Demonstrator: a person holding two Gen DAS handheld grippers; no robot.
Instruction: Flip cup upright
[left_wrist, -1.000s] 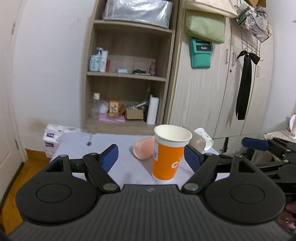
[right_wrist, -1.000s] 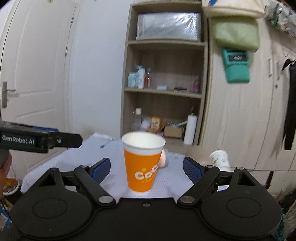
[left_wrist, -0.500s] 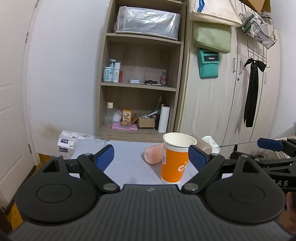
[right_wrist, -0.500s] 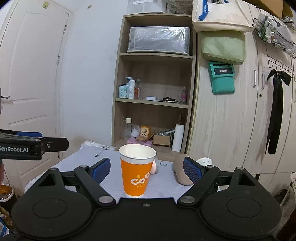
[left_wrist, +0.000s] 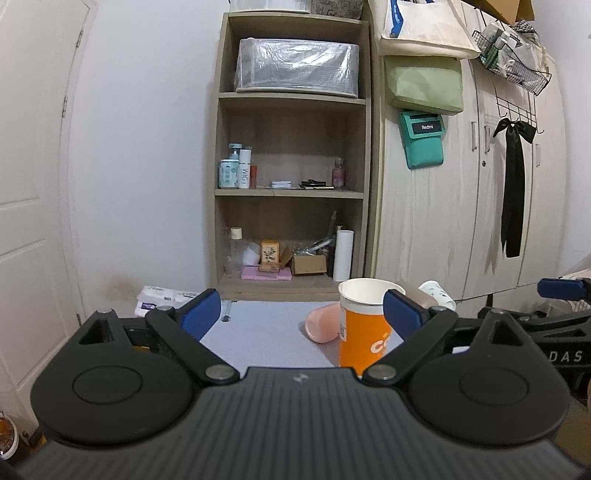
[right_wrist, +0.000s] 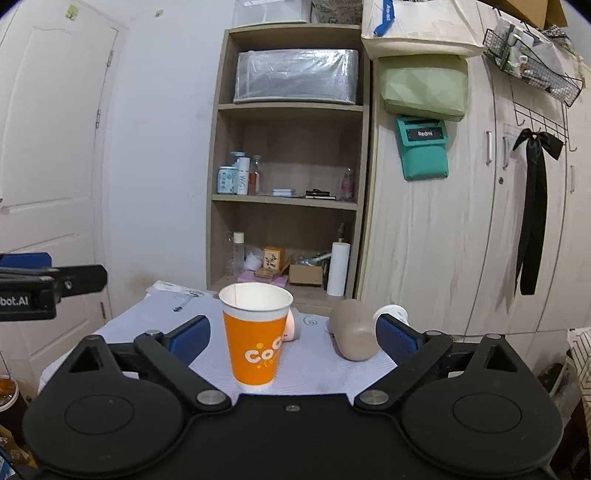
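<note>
An orange paper cup (left_wrist: 364, 328) (right_wrist: 256, 338) stands upright on the white-covered table (left_wrist: 266, 332) (right_wrist: 314, 365). A pink cup (left_wrist: 323, 324) (right_wrist: 294, 325) lies on its side behind it. A brown cup (right_wrist: 352, 334) lies on its side to the right, and a white patterned cup (left_wrist: 437, 295) (right_wrist: 393, 312) lies beyond it. My left gripper (left_wrist: 302, 312) is open and empty, back from the cups. My right gripper (right_wrist: 291, 336) is open and empty, with the orange cup just ahead between its fingers, untouched.
A wooden shelf unit (left_wrist: 291, 184) with bottles and boxes stands behind the table. Wardrobe doors (left_wrist: 480, 203) are to its right and a white door (right_wrist: 44, 166) to the left. The other gripper shows at each view's edge (left_wrist: 561, 290) (right_wrist: 48, 288).
Both grippers have drawn back and risen from the upright orange cup, which looks smaller and lower now. Both stay open. The cups have not moved.
</note>
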